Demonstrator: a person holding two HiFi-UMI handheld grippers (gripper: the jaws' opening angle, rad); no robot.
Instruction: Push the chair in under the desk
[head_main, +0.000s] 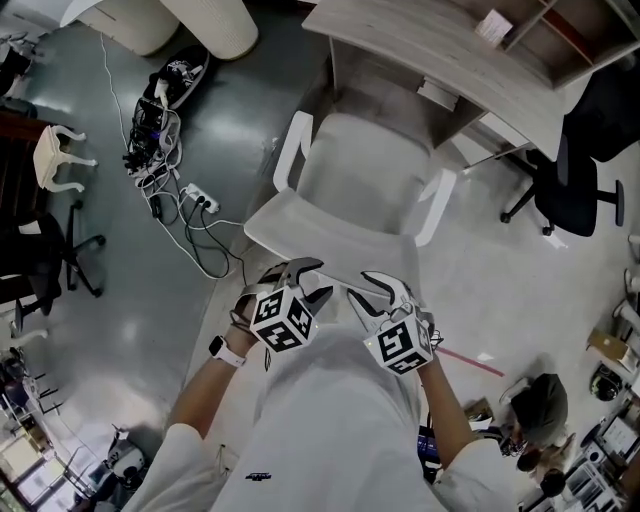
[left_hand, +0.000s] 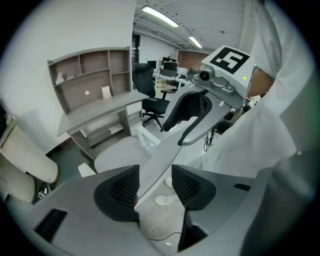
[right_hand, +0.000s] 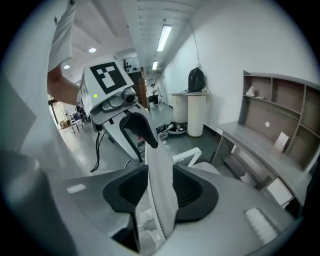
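A white chair (head_main: 350, 190) stands with its seat facing the grey desk (head_main: 440, 50), its front partly under the desk edge. I stand behind its backrest. My left gripper (head_main: 305, 285) and right gripper (head_main: 375, 290) sit side by side at the backrest's top edge. In the left gripper view the thin backrest edge (left_hand: 162, 162) runs between the jaws of the left gripper (left_hand: 155, 185), with a gap beside it. In the right gripper view the backrest (right_hand: 160, 200) also lies between the spread jaws of the right gripper (right_hand: 160, 187). Neither gripper clamps it.
Power strips and tangled cables (head_main: 170, 170) lie on the floor left of the chair. A black office chair (head_main: 580, 180) stands at the right of the desk, another black chair (head_main: 40, 260) at the far left. A shelf unit (head_main: 560, 30) tops the desk.
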